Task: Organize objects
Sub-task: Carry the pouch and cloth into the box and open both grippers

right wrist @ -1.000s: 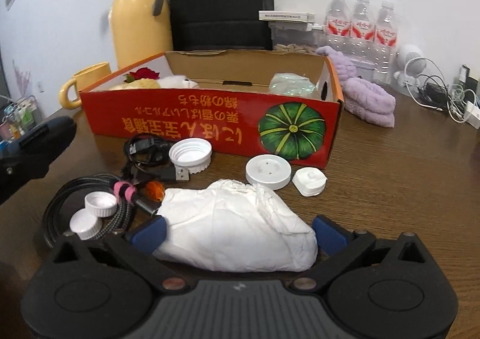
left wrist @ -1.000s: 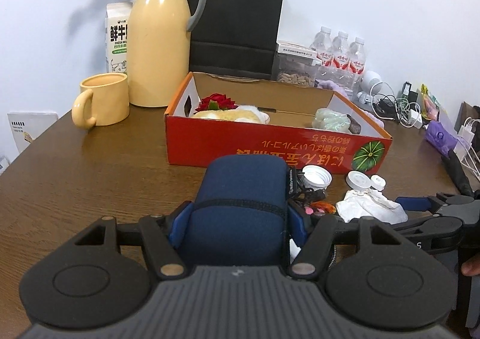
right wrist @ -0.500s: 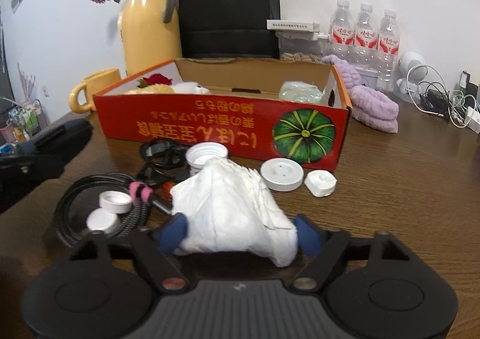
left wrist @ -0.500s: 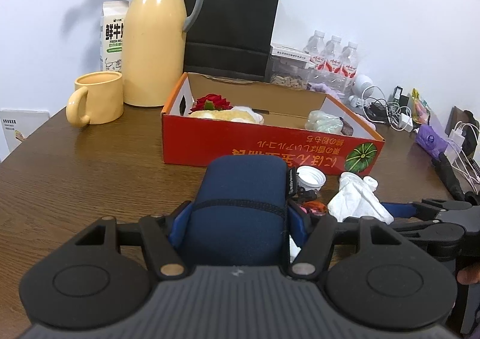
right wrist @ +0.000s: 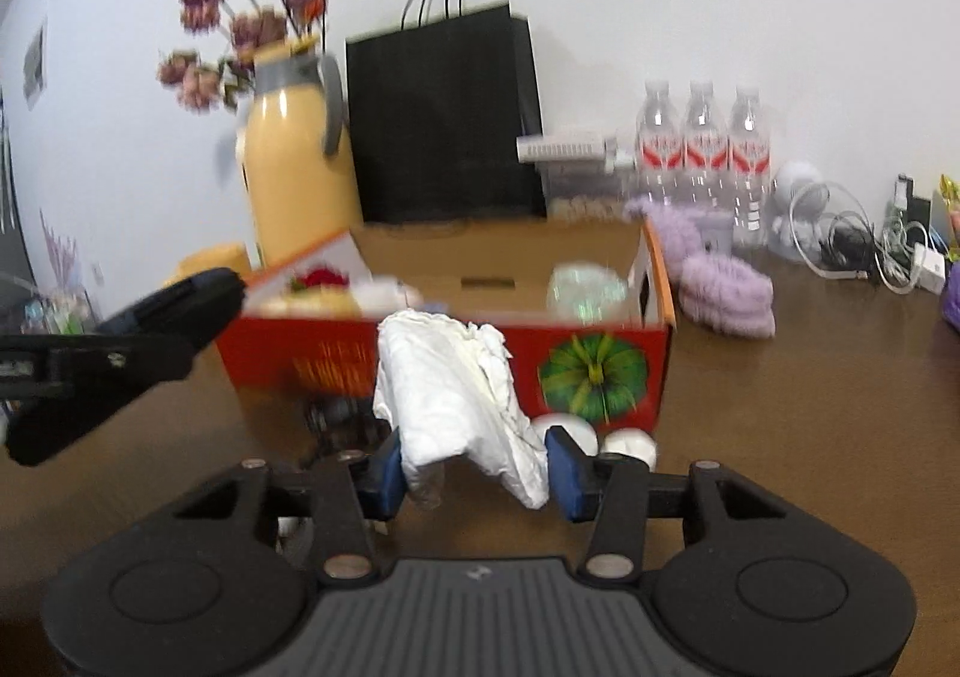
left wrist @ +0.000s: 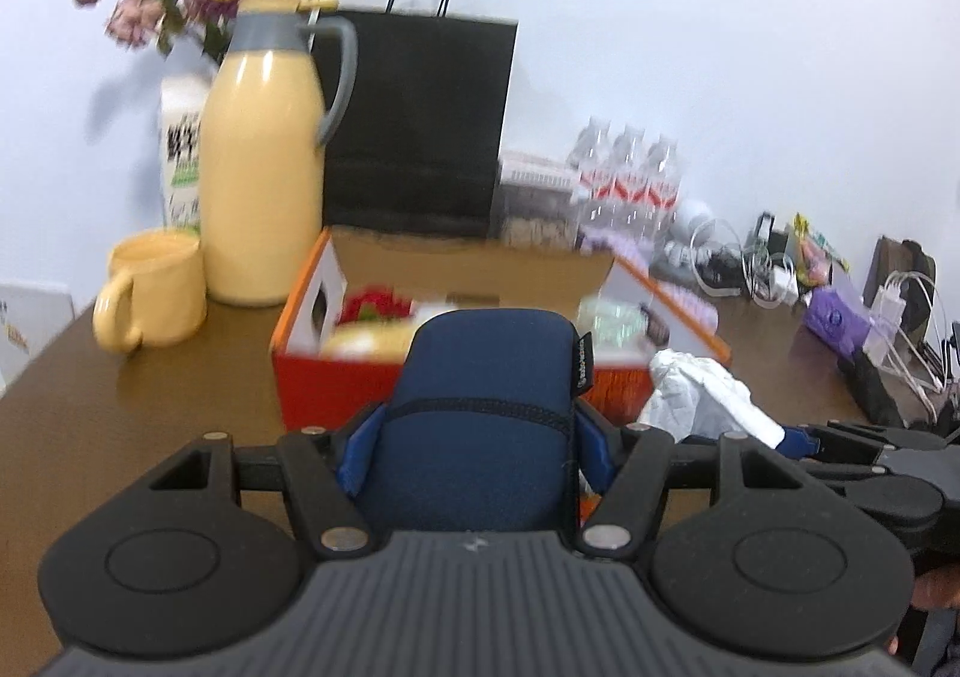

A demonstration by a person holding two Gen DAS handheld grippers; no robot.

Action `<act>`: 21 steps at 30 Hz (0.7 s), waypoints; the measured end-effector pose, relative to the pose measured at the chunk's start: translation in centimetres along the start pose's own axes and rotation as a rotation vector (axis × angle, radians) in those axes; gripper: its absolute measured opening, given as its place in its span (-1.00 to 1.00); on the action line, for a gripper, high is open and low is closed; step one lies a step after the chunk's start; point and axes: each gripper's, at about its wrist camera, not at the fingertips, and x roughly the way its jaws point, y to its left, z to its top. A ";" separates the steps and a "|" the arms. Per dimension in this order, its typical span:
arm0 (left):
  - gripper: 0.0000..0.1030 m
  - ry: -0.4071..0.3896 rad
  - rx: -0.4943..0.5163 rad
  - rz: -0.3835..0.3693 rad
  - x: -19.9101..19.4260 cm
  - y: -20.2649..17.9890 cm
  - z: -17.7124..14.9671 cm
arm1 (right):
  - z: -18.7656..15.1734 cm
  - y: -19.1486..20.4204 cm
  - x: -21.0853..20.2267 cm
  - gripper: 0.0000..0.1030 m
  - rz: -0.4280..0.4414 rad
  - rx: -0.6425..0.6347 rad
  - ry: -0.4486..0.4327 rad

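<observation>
The left gripper's (left wrist: pixel 474 437) jaws clamp a blue pouch (left wrist: pixel 480 425); the right gripper's (right wrist: pixel 474 467) jaws have just been closing on a white crumpled bag (right wrist: pixel 450 389). Only the right view shows white caps (right wrist: pixel 624 443) beyond its jaws, before the red box (right wrist: pixel 588 365) on the table (right wrist: pixel 810 407).

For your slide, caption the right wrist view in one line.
Right gripper lifts crumpled white tissue before the red box.

- navy pouch (left wrist: pixel 486 437): woven cloth, matt, stitched seam
- white wad (right wrist: pixel 456 395): crinkled thin plastic or paper, cannot tell which
- table (left wrist: pixel 150 407): brown wood grain, slight sheen
- box (right wrist: pixel 600 365) at 12 o'clock: printed cardboard, red outside, raw brown inside
- yellow jug (left wrist: pixel 261 185): glossy, smooth
- black bag (left wrist: pixel 420 119): matt paper
</observation>
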 end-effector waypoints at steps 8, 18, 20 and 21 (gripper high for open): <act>0.27 -0.050 -0.027 0.013 4.8 -0.8 4.6 | 4.9 0.6 3.6 -0.11 0.006 -0.004 -0.051; 0.27 -0.030 -0.051 0.065 12.9 -0.5 6.8 | 7.5 -1.5 11.0 -0.10 -0.054 0.001 -0.015; 0.27 -0.018 -0.034 0.071 14.0 -0.6 6.8 | 7.3 -1.7 12.1 -0.10 -0.054 -0.003 0.001; 0.27 -0.013 -0.026 0.076 14.5 -0.6 6.8 | 7.2 -1.9 12.6 -0.10 -0.053 -0.003 0.011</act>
